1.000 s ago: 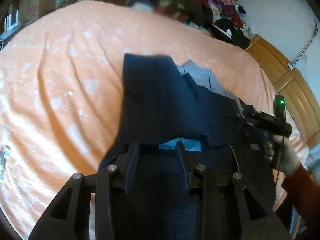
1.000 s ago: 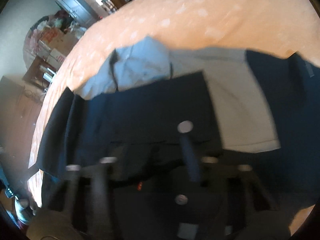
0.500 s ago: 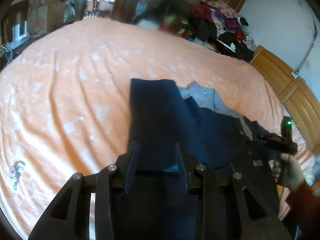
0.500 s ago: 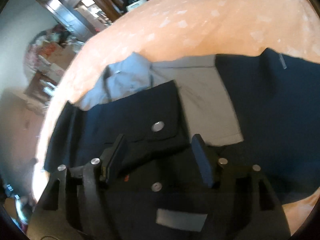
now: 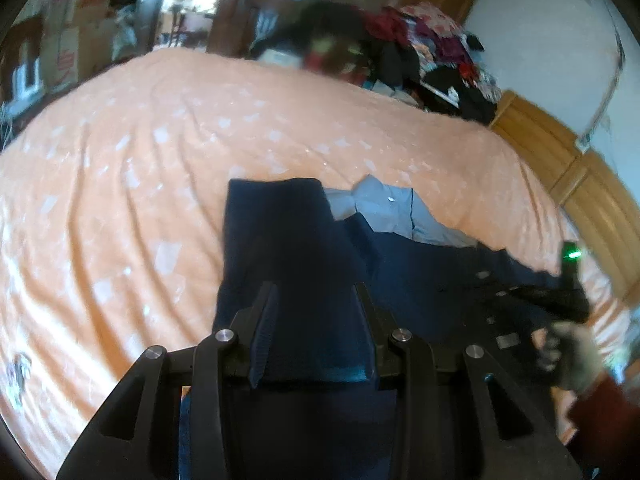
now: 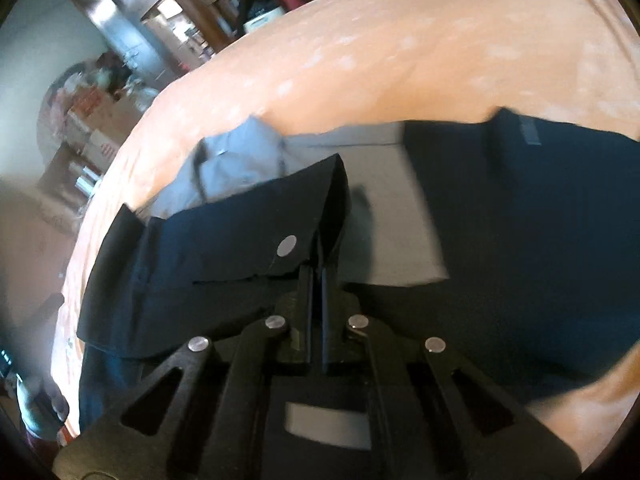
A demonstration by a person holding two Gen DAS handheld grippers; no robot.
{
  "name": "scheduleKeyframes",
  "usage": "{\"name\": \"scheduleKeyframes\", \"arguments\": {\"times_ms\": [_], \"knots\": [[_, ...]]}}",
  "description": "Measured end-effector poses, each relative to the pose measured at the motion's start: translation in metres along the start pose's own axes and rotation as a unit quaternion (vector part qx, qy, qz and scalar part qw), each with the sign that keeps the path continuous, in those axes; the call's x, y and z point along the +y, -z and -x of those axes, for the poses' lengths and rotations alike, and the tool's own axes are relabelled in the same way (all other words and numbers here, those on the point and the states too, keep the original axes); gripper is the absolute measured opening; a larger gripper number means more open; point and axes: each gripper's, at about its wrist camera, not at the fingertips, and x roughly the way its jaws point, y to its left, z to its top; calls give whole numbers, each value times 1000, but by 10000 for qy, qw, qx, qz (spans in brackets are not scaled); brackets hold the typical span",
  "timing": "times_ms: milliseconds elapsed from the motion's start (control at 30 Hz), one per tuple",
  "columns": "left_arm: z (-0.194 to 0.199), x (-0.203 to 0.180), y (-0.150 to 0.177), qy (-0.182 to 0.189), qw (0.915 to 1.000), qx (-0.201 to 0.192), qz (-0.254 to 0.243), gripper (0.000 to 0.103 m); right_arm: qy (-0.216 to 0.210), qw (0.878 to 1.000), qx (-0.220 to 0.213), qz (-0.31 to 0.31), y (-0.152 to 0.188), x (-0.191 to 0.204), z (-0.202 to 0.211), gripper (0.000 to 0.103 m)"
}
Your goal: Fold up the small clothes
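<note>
A navy garment (image 5: 280, 232) with a pale grey lining (image 5: 384, 208) lies spread on the orange bedspread (image 5: 120, 180). My left gripper (image 5: 314, 292) hangs open over its near left part, navy cloth showing between the spread fingers. In the right wrist view my right gripper (image 6: 317, 270) is shut on a dark flap (image 6: 240, 240) of the garment, beside a silver snap (image 6: 287, 246). The grey lining (image 6: 384, 200) and a broad navy panel (image 6: 520, 220) lie beyond. The right gripper (image 5: 560, 300), held by a gloved hand (image 5: 572, 356), also shows at the right of the left wrist view.
A heap of mixed clothes (image 5: 420, 60) sits at the bed's far end. A wooden bed frame (image 5: 560, 160) runs along the right. Cardboard boxes (image 5: 64, 40) stand past the left edge. A small object (image 5: 16, 364) lies on the cover at the near left.
My right gripper went from open to shut on the dark flap by the snap. The left gripper stayed open and drew back, so more of the bed and room shows.
</note>
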Motion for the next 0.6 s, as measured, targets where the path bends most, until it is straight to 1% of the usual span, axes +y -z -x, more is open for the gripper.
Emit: {"name": "scheduleKeyframes", "arguments": {"times_ms": [67,133,167,200,233,267,300,333,367,400,433,467,500,533,567,600], "knots": [[-18,-6,-2,-191,9993,199,-254,39,132,9999,-5,-101,5,-14,2,1],[-45,-3,2,-539,9958,667,-323,42,175,9997,106,-164,9,-23,-2,2],[-59,3,7,-679,9930,931,-258,42,242,9992,311,-113,11,-25,-10,6],[-69,9,12,-706,9911,1114,-169,41,340,9990,290,-54,12,-27,-6,15],[-73,13,17,-727,9902,1189,-111,40,490,9987,95,78,13,-24,2,17],[-70,12,19,-699,9912,1119,-98,39,599,9980,-62,166,13,-18,11,19],[-66,10,19,-632,9926,1036,-98,39,700,9965,-381,254,13,-14,24,19],[-58,5,19,-518,9946,891,-105,39,647,9951,-688,293,12,-10,37,19],[-52,0,18,-440,9960,759,-138,39,557,9947,-807,321,13,-6,39,19],[-47,-7,15,-317,9975,600,-206,39,331,9949,-855,419,12,1,36,19],[-45,-16,9,-165,9984,452,-308,40,70,9964,-681,507,11,7,25,19],[-46,-24,5,-85,9984,385,-398,41,-104,9979,-407,497,12,9,8,19],[-53,-32,0,-47,9982,361,-480,43,-200,9988,-94,440,14,8,-9,18],[-64,-36,-5,-8,9980,421,-464,46,-169,9990,221,355,17,4,-25,18],[-83,-36,-8,-4,9974,624,-367,48,-160,9989,377,209,21,-3,-34,14],[-111,-35,-7,-181,9935,1073,-344,50,-290,9991,298,17,22,-12,-27,15]]}}
